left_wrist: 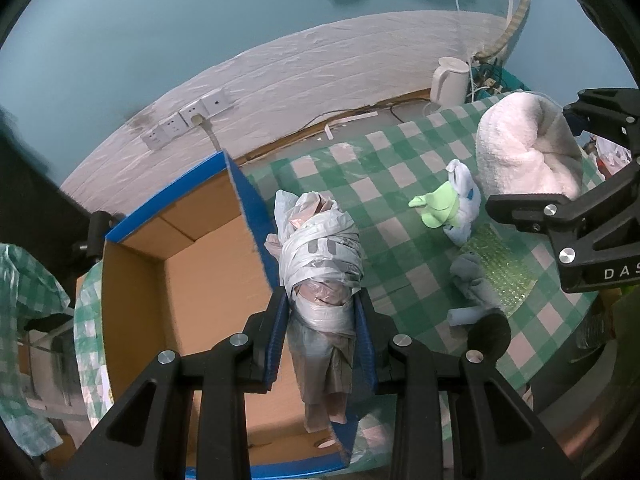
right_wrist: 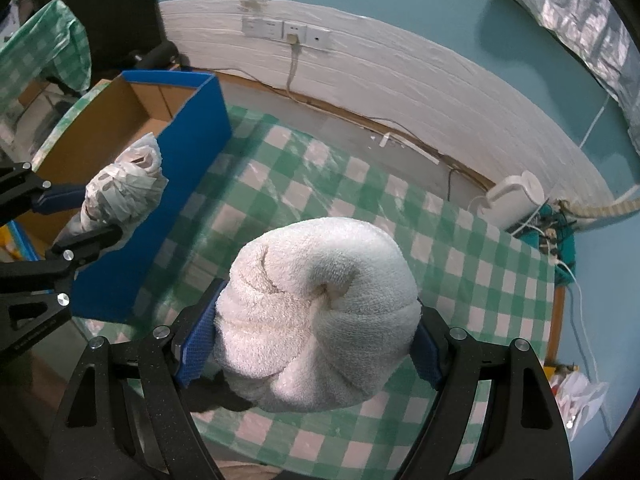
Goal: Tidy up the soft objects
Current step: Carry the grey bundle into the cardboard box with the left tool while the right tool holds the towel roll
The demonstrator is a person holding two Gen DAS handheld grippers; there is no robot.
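Note:
My left gripper (left_wrist: 322, 320) is shut on a bundle of plastic bags (left_wrist: 320, 256) wound with grey-white strips. Its blue pads press on both sides, and the bundle hangs over the right wall of an open cardboard box (left_wrist: 180, 272) with blue outer sides. My right gripper (right_wrist: 312, 332) is shut on a rolled white towel (right_wrist: 316, 304), lifted above the checked tablecloth (right_wrist: 360, 184). The right wrist view also shows the left gripper (right_wrist: 98, 214) with the bundle (right_wrist: 124, 184) beside the box (right_wrist: 192, 148). The towel (left_wrist: 524, 148) in the right gripper (left_wrist: 534, 156) appears at the right of the left wrist view.
On the green-and-white cloth (left_wrist: 400, 168) lie a green sock with a white bag (left_wrist: 440, 208), a grey cloth (left_wrist: 476, 280), bubble wrap (left_wrist: 504, 268) and a black item (left_wrist: 490, 332). A white kettle (right_wrist: 516, 200) and cables stand at the table's far right corner by the wall.

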